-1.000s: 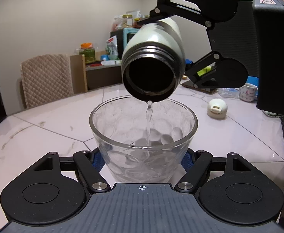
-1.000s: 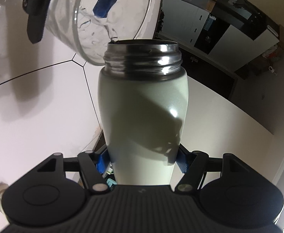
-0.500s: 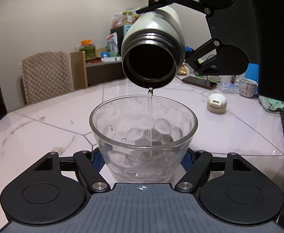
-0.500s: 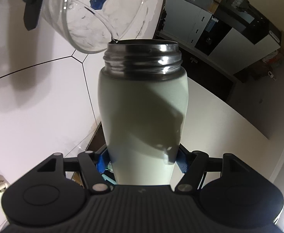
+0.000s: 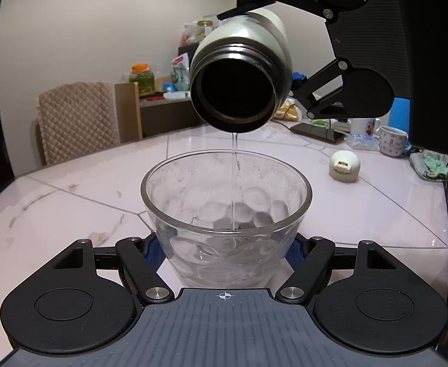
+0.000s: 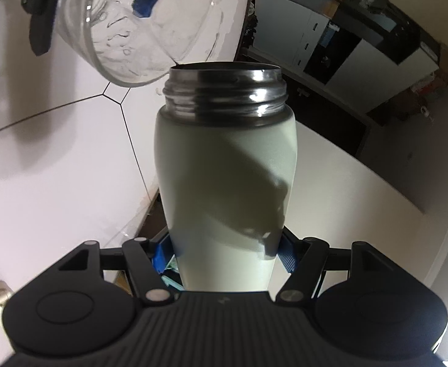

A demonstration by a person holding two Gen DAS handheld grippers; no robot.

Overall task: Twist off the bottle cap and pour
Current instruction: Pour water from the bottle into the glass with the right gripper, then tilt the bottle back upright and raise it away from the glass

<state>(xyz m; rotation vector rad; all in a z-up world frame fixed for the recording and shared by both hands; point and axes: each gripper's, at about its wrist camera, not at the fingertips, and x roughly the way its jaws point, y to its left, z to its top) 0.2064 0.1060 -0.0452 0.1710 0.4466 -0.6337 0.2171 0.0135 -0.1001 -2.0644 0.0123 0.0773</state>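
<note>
While water falls | left jaws clamp bowl (image 5: pixel 225 202) | right jaws apparently clamp bottle (image 6: pixel 225 165)

A pale-green metal bottle (image 5: pixel 254 46) is hanging tilted at upper centre, directly above a dimpled clear glass bowl (image 5: pixel 227 214) sitting at lower centre on the white tiled table (image 5: pixel 71 208); a small cream cap (image 5: pixel 345 166) is lying at right.

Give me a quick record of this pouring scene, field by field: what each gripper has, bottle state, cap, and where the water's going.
left gripper: shut on the glass bowl, held above the table
right gripper: shut on the bottle
bottle state: uncapped, tipped, mouth over the bowl
water stream: thin, falling inside the bowl's rim
bottle cap: lying on the table, to the right of the bowl in the left view
</note>
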